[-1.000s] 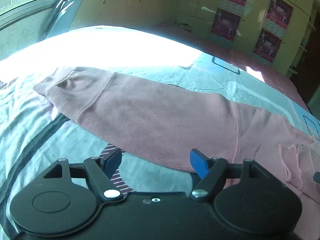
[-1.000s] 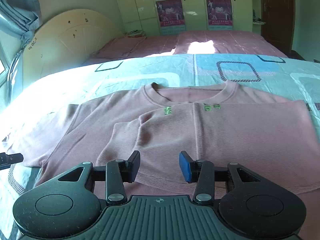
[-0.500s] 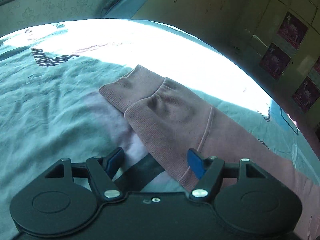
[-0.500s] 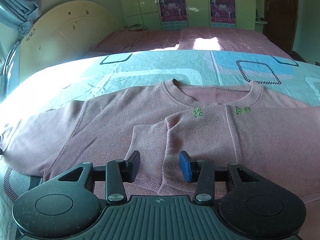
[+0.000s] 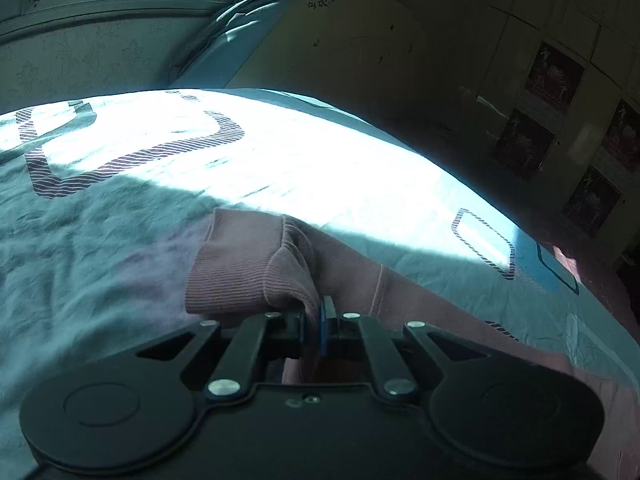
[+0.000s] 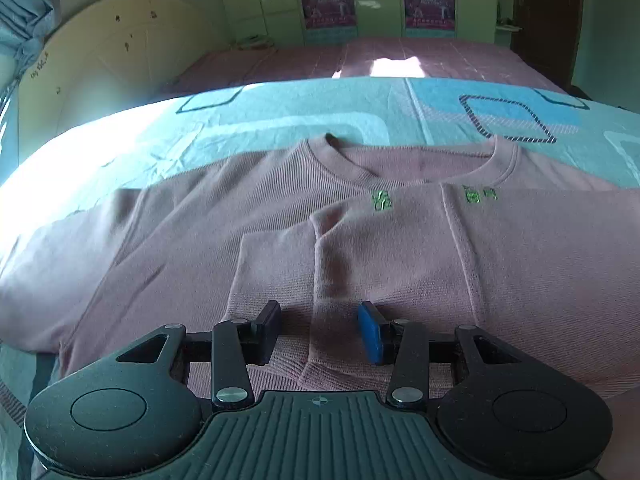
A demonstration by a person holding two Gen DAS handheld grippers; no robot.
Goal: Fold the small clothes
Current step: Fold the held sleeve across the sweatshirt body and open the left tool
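Since the earlier frames the left gripper (image 5: 316, 320) has swung along the sleeve to its end and closed; it was wide open a moment ago and now pinches the sleeve cuff (image 5: 256, 276). The right gripper (image 6: 320, 330) has crept a little closer over the shirt, jaws unchanged.

Largest first: the bedsheet (image 6: 360, 108), teal with striped squares, covers the bed, half in hard sunlight. The pink sweatshirt (image 6: 192, 216) lies flat on it, collar away from the right camera, one sleeve already folded across the chest (image 6: 280, 264). The other sleeve stretches out toward the left gripper, with the cuff bunched up at the pads.

Left jaws: nearly shut, gripping cuff fabric. Right jaws: wide apart, holding nothing, hovering just above the folded sleeve near the hem.

Risks: the pinch looks shallow and on ribbed edge only, so the cuff could slip out when lifted. Dragging the sleeve over may tug the body and disturb the fold already made, since the right gripper isn't pinning anything. Glare hides the sheet edge.
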